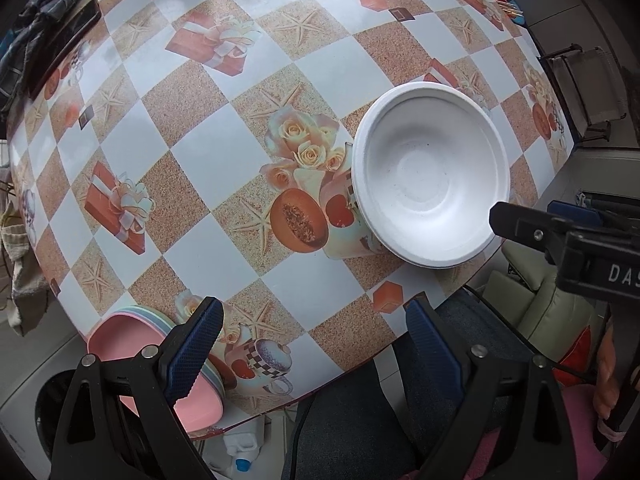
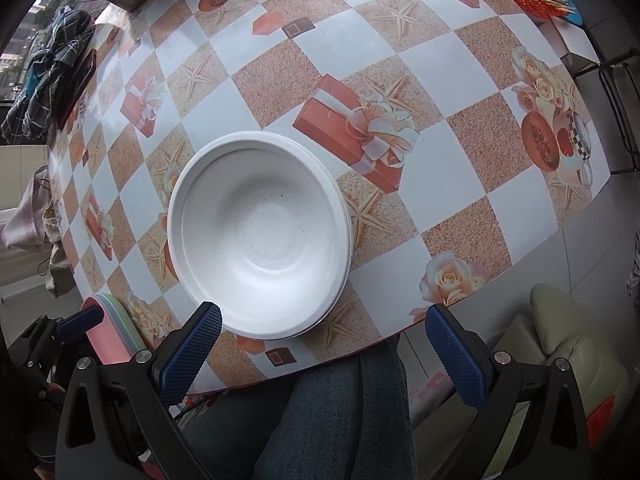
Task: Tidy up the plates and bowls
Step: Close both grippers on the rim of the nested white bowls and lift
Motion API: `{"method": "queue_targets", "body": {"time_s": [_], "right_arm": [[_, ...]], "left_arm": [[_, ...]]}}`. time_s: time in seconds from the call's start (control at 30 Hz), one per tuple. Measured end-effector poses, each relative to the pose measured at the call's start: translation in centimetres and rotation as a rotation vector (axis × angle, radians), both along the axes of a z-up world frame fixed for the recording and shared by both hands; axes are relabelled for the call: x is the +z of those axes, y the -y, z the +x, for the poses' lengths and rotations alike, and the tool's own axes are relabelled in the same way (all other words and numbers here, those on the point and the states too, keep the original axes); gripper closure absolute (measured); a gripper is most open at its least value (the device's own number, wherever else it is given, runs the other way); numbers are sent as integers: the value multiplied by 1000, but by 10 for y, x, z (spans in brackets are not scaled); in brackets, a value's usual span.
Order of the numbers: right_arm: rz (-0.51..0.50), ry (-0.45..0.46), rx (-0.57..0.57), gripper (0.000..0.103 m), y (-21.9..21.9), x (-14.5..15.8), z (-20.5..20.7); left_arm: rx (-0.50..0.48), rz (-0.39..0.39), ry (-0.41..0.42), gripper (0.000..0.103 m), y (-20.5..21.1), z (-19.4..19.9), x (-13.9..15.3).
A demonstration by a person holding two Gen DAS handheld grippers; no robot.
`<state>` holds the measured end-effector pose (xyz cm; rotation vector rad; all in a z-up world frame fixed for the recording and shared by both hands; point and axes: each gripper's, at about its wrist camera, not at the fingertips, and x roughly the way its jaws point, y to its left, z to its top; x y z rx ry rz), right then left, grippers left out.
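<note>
Hovering over the checkered table [image 2: 472,92], both grippers have jaws spread wide, nothing pinched. White bowl [image 2: 260,236] sits near the edge; left gripper [image 1: 316,348] is beside the pink plate stack [image 1: 128,340], right gripper [image 2: 324,356] by the bowl.

White letters "DA" and part of a third, perhaps "S", stand on the black body of the right gripper [image 1: 524,216], cut off by the frame edge. No other writing is legible.

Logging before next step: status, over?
Both hand-held grippers open, empty: left, right. White bowl upright near table edge. Pastel plate stack at corner. Nothing blocking.
</note>
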<state>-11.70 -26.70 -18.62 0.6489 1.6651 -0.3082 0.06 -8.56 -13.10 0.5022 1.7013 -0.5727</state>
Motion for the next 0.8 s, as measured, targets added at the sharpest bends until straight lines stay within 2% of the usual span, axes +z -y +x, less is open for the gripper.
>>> {"method": "queue_targets", "body": {"time_s": [0.13, 0.33, 0.57, 0.8], "right_arm": [[-7, -1, -15, 0, 9, -3, -3], [-27, -27, 15, 0, 15, -17, -6], [-61, -54, 73, 0, 22, -33, -1], [-62, -65, 113, 0, 29, -59, 22]], "left_arm": [[-11, -8, 21, 9, 9, 1, -3], [-5, -16, 35, 9, 31, 2, -22], [12, 36, 115, 9, 47, 3, -50], [64, 66, 168, 9, 54, 7, -69]]}}
